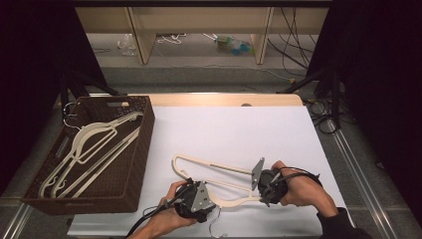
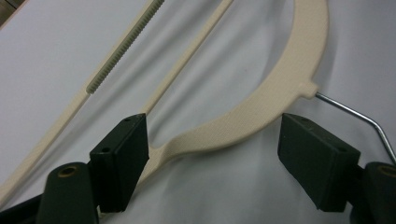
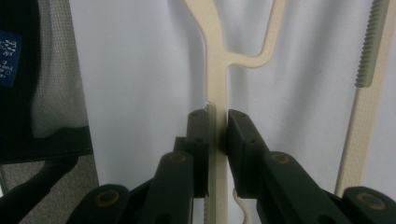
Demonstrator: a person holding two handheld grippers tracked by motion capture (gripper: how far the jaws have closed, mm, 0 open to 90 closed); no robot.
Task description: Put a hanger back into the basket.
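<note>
The cream hanger point(image 1: 219, 181) lies flat on the white table point(image 1: 234, 129), long axis spanning both hands: the right gripper point(image 3: 217, 128) clamps one arm, while the left gripper point(image 2: 212, 154) straddles the neck curve, jaws released.

Beside the dark brown woven basket point(image 1: 132, 172), the white tabletop point(image 1: 234, 129) carries a cream hanger point(image 1: 226, 169). Its hook point(image 2: 355, 114) is silver. Both grippers' jaws are black.
</note>
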